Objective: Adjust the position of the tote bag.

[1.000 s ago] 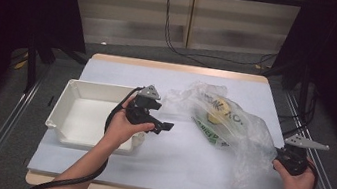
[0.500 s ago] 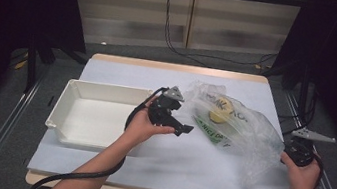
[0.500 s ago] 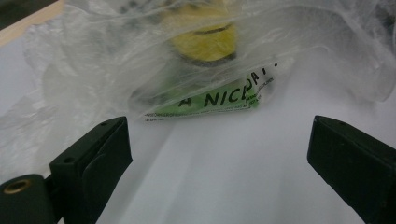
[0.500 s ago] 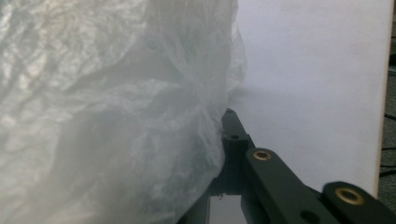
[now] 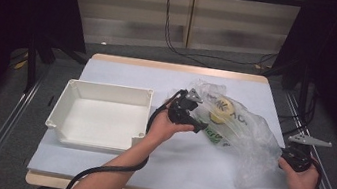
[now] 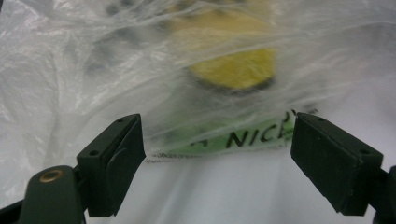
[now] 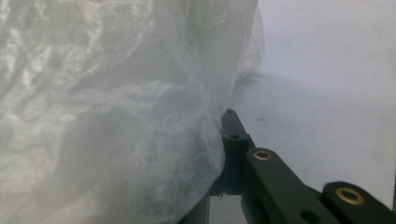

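Note:
A clear plastic bag (image 5: 246, 136) with green print lies on the white table, and a round yellow thing (image 5: 221, 108) sits inside it. My left gripper (image 5: 200, 128) is at the bag's left edge. Its jaws stand apart and have just been closing a little. In the left gripper view the printed bag edge (image 6: 224, 140) lies just ahead of the left gripper (image 6: 217, 158), and the pads press on nothing. The yellow thing (image 6: 233, 70) shows through the film. My right gripper (image 5: 283, 152) is shut on the bag's right edge, and the film (image 7: 116, 116) bunches at the right gripper (image 7: 228, 126).
A white rectangular tray (image 5: 106, 89) stands on the left of the table (image 5: 185, 173), beside my left forearm. The left gripper's cable trails off the front edge. Metal rails run along both sides of the table.
My left hand has moved right, from the tray's right edge to the bag's left side. The right hand has stayed at the bag's right edge.

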